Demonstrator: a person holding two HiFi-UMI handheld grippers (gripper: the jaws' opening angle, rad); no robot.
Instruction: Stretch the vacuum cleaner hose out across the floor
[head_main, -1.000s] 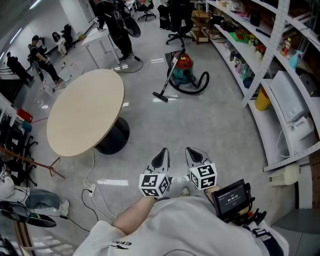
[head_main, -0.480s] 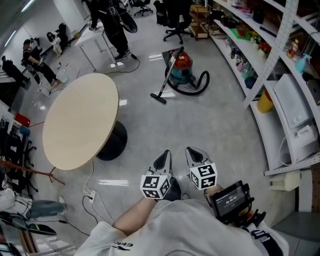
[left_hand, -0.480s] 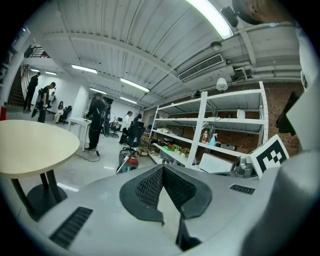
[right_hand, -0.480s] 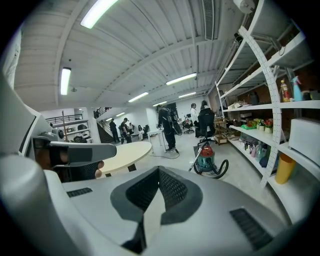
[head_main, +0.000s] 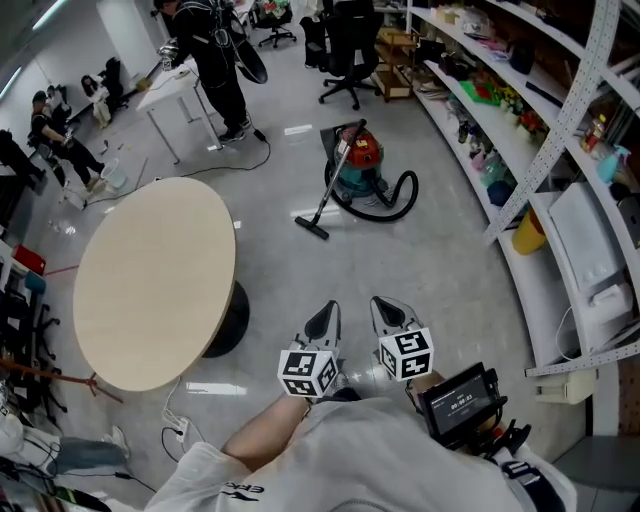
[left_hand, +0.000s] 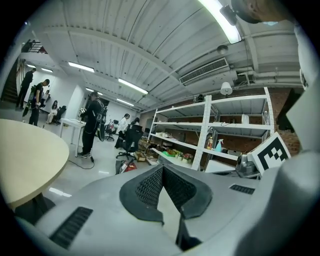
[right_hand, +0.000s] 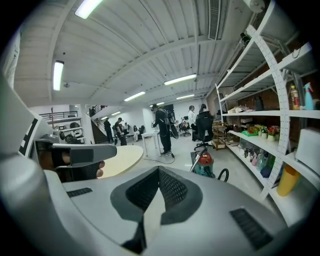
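Nothing of the job was done yet. Nearest the person, the left tool (head_main: 325, 313) and the right tool (head_main: 386, 306) were both pinched fully shut and empty. They sat side by side, well short of the vacuum cleaner (head_main: 362, 158).

Between them and the vacuum cleaner lay bare grey floor (head_main: 410, 280), the widest open lane for laying anything out. To the near left of the vacuum cleaner the round worktop (head_main: 150, 280) closed that side off. To its right the shelving (head_main: 520, 170) ran alongside and narrowed the lane.

The hose (head_main: 413, 190) lay curled in a loop against the vacuum cleaner's right flank. The wand (head_main: 330, 185) slanted down to the floor at its near left. Left to do, I judged: reach the hose, grip it and draw it out straight.

Beyond the vacuum cleaner stood an office chair (head_main: 345, 50) and a person (head_main: 215, 60), so there was little room that way.
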